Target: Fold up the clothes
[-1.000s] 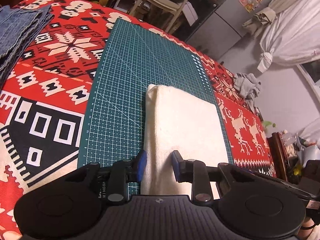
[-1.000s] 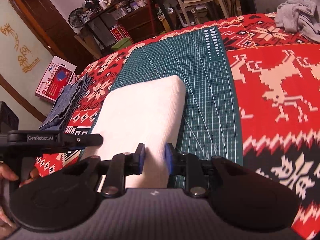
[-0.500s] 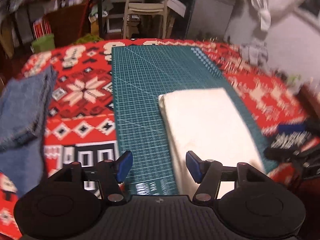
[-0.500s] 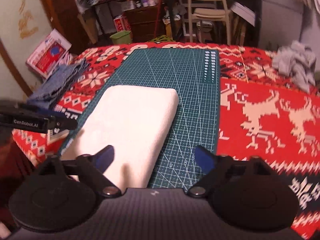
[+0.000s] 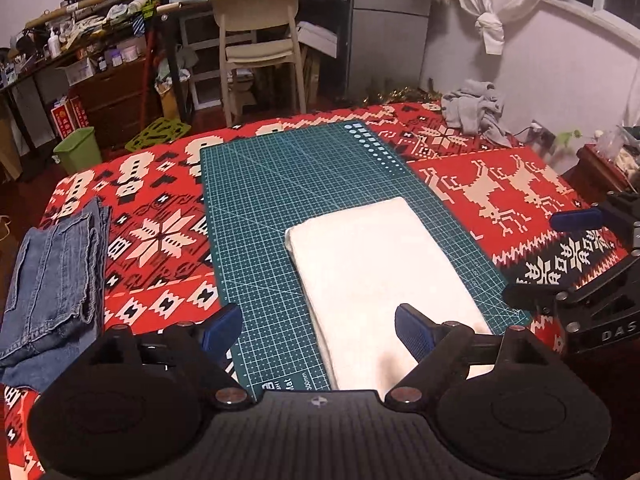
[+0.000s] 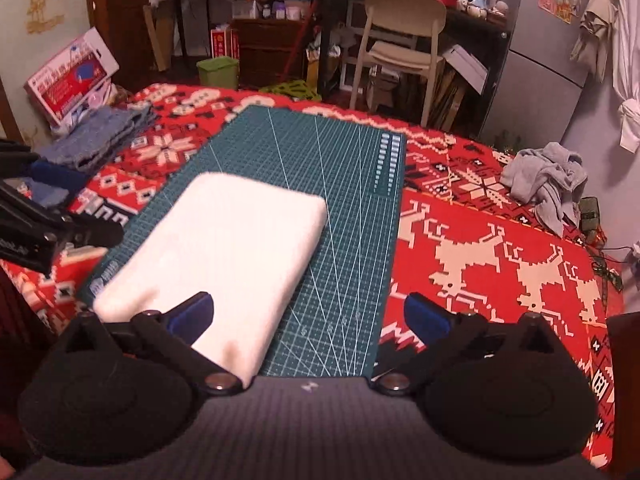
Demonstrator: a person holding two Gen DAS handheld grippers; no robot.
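Observation:
A folded white cloth point(image 5: 376, 276) point(image 6: 232, 248) lies flat on the green cutting mat point(image 5: 272, 200) point(image 6: 344, 208). My left gripper point(image 5: 318, 330) hovers over the cloth's near left edge; its jaws are opening and nothing is between them. My right gripper point(image 6: 308, 316) hangs above the cloth's near right corner, jaws opening wide, also with nothing held. Each gripper shows at the edge of the other's view, the right gripper point(image 5: 576, 220) at the right and the left gripper point(image 6: 44, 236) at the left. Folded blue denim point(image 5: 52, 280) point(image 6: 100, 136) rests on the table's left side.
A red patterned tablecloth point(image 5: 500, 196) covers the table. A crumpled grey garment point(image 5: 474, 110) point(image 6: 548, 180) sits at the far right corner. Beyond the table stand a beige chair point(image 5: 260, 48), a green bin point(image 5: 78, 154) and cluttered shelves.
Both grippers let go of the white cloth, opened wide and rose away from it. Both wrists rolled, so the table now looks level in each view.

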